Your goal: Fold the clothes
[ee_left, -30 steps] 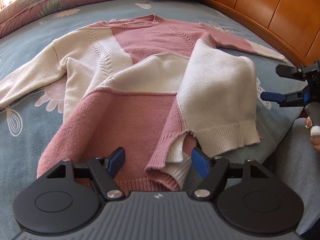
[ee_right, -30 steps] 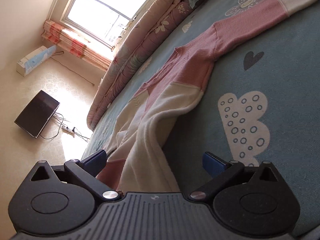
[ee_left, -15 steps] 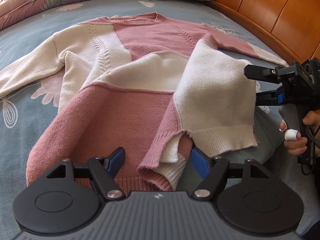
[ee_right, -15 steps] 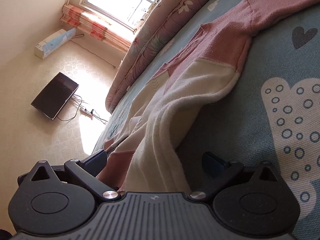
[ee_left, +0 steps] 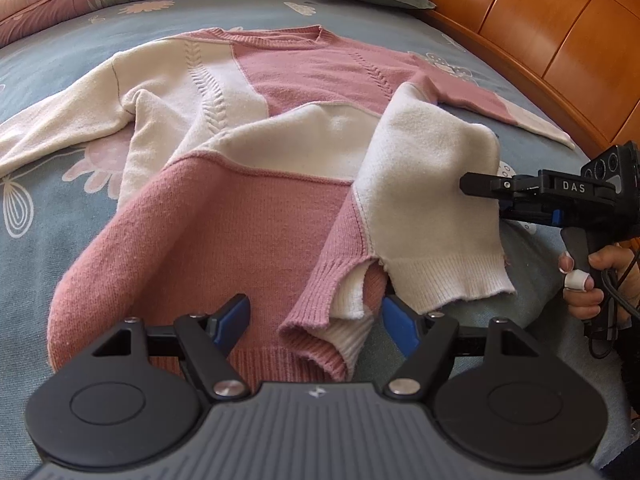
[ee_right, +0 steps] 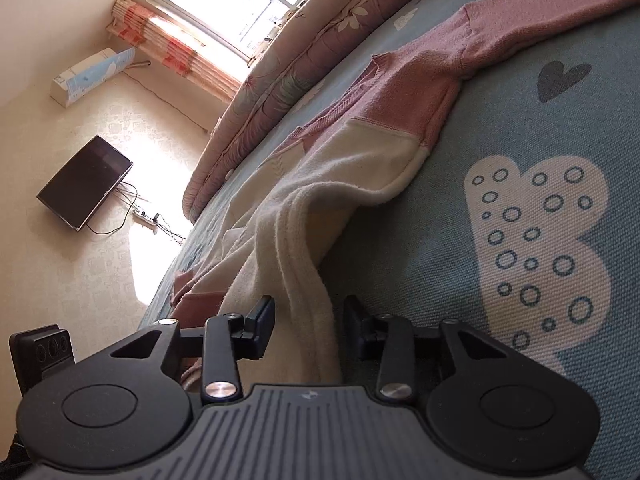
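With sweater (ee_left: 248,216) flat on bed (ee_left: 48,56), R-side flap turned inward, R gripper (ee_right: 310,316) half-closed astride flap edge, L gripper (ee_left: 316,316) open nr hem – mid side-fold; next: pinch, carry flap across w/o bunching.

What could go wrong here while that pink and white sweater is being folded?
The right gripper straddles only a thin ridge of the sweater; closing may pinch one layer, or the knit may slip out.

The flipped side looks bunched, so the fold may set crooked.

The left gripper hangs open over the rumpled hem, so that end could drag and wrinkle if the right gripper pulls alone.
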### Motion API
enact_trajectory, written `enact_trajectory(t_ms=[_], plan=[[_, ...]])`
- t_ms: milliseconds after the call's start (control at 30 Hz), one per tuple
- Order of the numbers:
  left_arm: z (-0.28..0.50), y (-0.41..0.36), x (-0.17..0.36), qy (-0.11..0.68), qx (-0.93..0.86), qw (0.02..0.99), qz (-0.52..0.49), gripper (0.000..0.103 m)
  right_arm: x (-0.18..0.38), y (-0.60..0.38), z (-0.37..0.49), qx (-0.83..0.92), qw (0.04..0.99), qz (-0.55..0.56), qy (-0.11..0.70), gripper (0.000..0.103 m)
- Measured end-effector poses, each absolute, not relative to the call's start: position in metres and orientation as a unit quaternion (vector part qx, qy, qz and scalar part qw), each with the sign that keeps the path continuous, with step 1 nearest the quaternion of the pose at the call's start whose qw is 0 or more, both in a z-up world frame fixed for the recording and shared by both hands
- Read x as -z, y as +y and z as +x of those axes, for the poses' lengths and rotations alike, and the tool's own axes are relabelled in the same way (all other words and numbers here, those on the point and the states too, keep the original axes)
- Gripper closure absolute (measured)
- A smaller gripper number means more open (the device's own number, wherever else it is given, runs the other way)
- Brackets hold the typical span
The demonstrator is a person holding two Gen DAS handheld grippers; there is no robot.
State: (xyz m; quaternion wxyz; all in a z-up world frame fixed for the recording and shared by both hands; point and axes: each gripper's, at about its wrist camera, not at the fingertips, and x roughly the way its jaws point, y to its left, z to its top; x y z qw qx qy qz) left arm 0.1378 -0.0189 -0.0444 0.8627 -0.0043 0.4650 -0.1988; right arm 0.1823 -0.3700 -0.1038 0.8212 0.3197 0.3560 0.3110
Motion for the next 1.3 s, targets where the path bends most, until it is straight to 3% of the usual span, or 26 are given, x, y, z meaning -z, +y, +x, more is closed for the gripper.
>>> enact_trajectory(t_ms=[100,167,333,433,500,1000,1100,1300], plan=[[0.139,-0.019,0.045,0.465,0.198,0.863,-0.006,0.029,0.104,-0.360,0.187,-0.318,0.827,0.301,0.353,0.065],[0.140,-0.021,0.045,0.466,0.197,0.863,-0.004,0.029,0.108,-0.360,0.192,-0.306,0.832,0.296,0.356,0.090],[0.140,-0.022,0.043,0.465,0.197,0.863,0.000,0.029,0.104,-0.356,0.185,-0.316,0.813,0.313,0.377,0.081],[0.140,-0.023,0.040,0.463,0.197,0.864,0.000,0.029,0.106,-0.353,0.180,-0.311,0.821,0.301,0.372,0.093],[0.139,-0.023,0.038,0.462,0.198,0.864,0.001,0.029,0.106,-0.360,0.185,-0.302,0.807,0.329,0.386,0.093],[0.134,-0.035,0.012,0.433,0.227,0.872,0.001,0.029,0.020,-0.432,0.121,-0.259,0.861,0.251,0.359,0.092],[0.134,-0.038,0.015,0.436,0.228,0.870,0.002,0.029,0.019,-0.439,0.120,-0.236,0.868,0.229,0.373,0.092],[0.135,-0.032,0.018,0.446,0.213,0.869,0.002,0.029,0.068,-0.441,0.127,-0.184,0.843,0.224,0.454,0.091]])
